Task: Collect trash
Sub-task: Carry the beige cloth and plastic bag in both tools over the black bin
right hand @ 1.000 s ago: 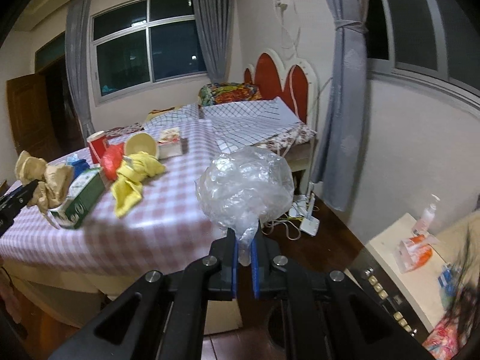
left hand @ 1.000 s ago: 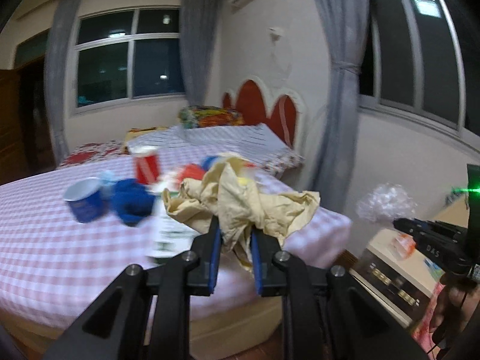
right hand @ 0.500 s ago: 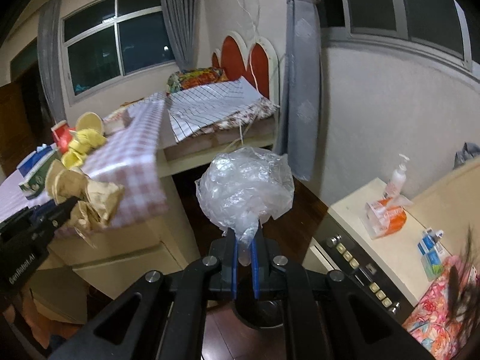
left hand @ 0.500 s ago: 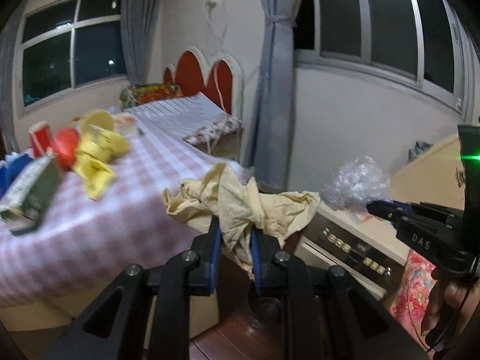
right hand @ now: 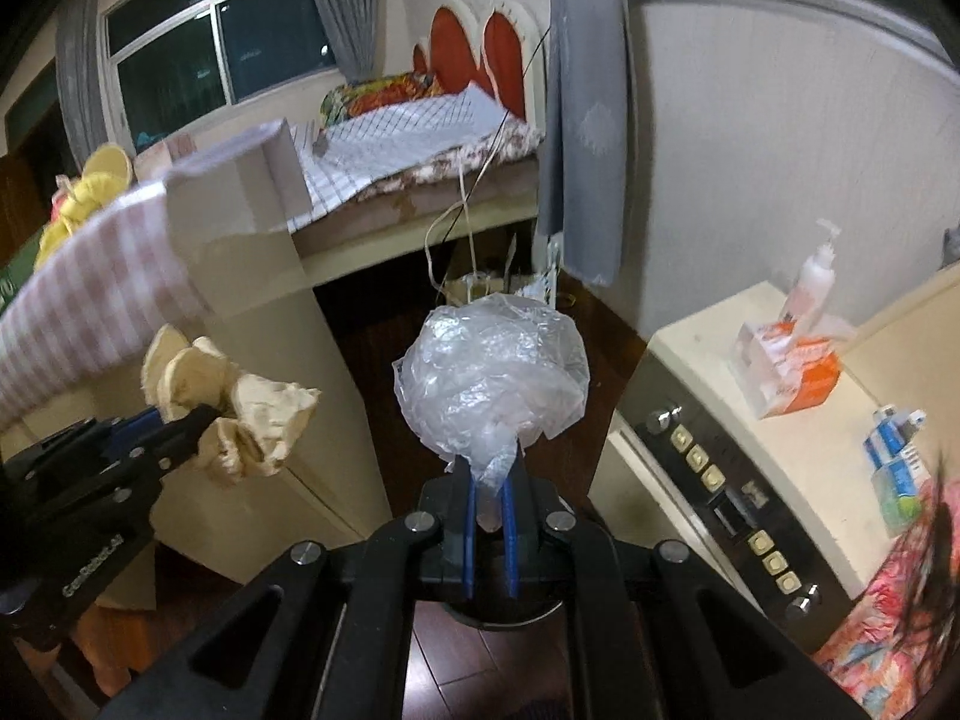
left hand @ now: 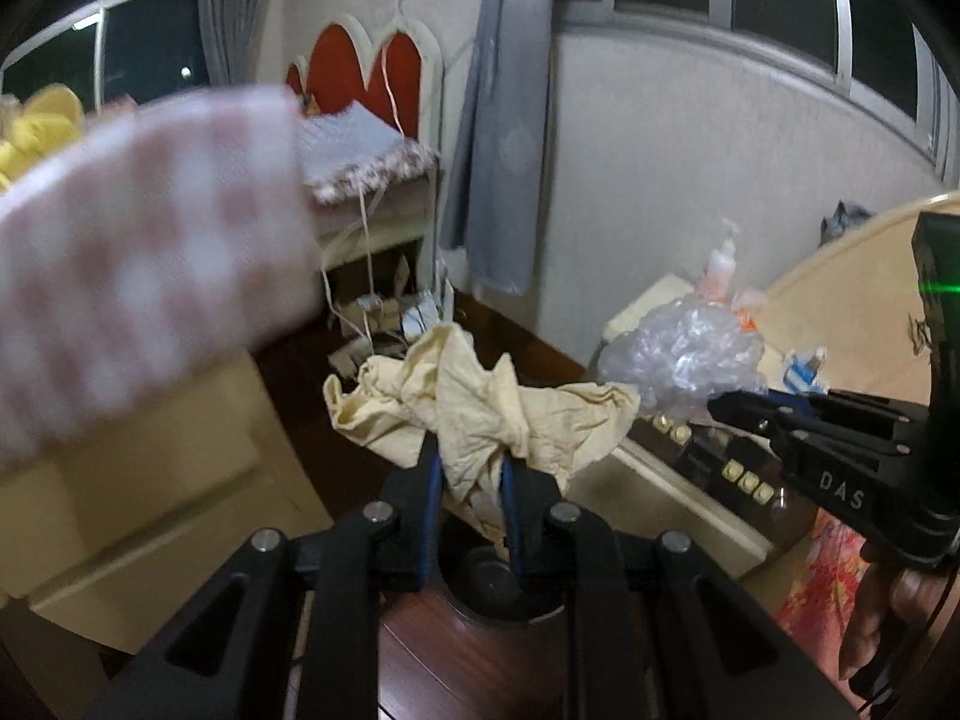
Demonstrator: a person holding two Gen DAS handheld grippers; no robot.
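Note:
My left gripper point(left hand: 471, 468) is shut on a crumpled beige paper wad point(left hand: 480, 414), held in the air above a dark round bin point(left hand: 498, 585) on the wooden floor. My right gripper point(right hand: 489, 480) is shut on a crumpled clear plastic bag point(right hand: 492, 384), held above the same bin point(right hand: 498, 615). In the left wrist view the right gripper point(left hand: 720, 405) with the plastic bag point(left hand: 684, 354) is at the right. In the right wrist view the left gripper point(right hand: 204, 417) with the paper wad point(right hand: 240, 414) is at the left.
A table with a pink checked cloth point(left hand: 138, 252) and yellow trash point(right hand: 90, 192) on it is at the left. A cream cabinet point(right hand: 750, 420) with a pump bottle point(right hand: 813, 288) and an orange tissue box point(right hand: 792, 366) stands at the right. A bed point(right hand: 420, 132) stands behind.
Both grippers have swung right and down, away from the table, and now hang over the bin on the floor. Each still holds its trash.

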